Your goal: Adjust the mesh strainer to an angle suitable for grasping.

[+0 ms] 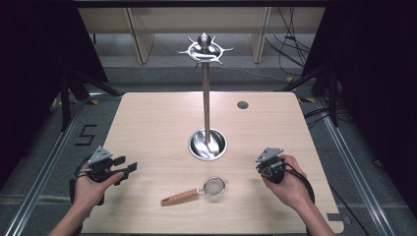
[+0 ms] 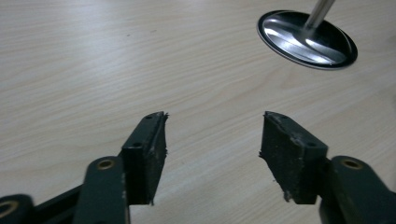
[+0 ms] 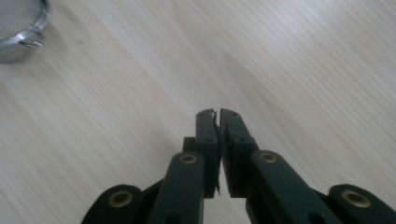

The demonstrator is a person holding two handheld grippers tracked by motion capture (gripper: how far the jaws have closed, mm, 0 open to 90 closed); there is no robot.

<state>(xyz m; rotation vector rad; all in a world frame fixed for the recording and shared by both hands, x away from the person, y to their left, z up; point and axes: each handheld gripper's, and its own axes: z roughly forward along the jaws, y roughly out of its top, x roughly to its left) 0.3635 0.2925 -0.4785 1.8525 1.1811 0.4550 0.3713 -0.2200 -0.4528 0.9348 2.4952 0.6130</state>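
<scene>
Pale wood grain covers the tabletop, and on it, near the person's edge, lies a small strainer with a wooden handle pointing left and its mesh bowl to the right. It rests flat, between the two claws and apart from both. The left claw is held near the left edge of the tabletop, its jaws spread wide with nothing between them. The right claw is held near the right side, its jaws pressed together and empty; the strainer's metal rim shows at the upper left corner of the right gripper view. Behind the strainer stands a steel stand on a round dished base, a ring of hooks at its top.
</scene>
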